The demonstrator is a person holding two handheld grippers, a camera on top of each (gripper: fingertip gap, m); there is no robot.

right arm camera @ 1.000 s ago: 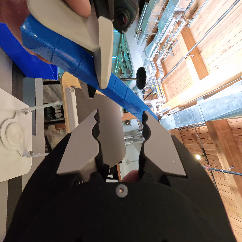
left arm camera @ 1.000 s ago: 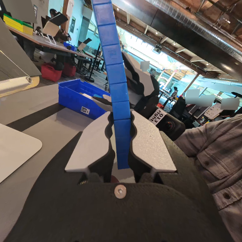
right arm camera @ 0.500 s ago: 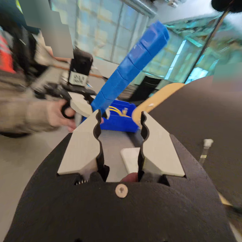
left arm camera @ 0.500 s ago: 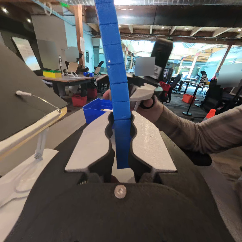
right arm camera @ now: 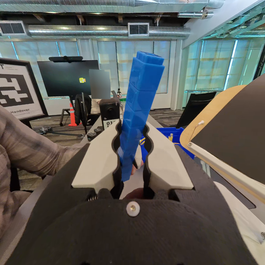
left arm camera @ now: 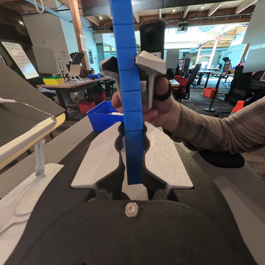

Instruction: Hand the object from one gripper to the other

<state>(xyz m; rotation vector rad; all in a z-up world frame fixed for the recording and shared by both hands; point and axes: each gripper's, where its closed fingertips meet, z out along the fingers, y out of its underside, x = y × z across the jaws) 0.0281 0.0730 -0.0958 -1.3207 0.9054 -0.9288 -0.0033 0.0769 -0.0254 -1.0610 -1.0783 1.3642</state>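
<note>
Grey tabletop (left arm camera: 80, 144), open-plan office beyond

The blue block stick (left arm camera: 129, 88) runs off the left wrist view's top edge, its upper end unseen.
</note>
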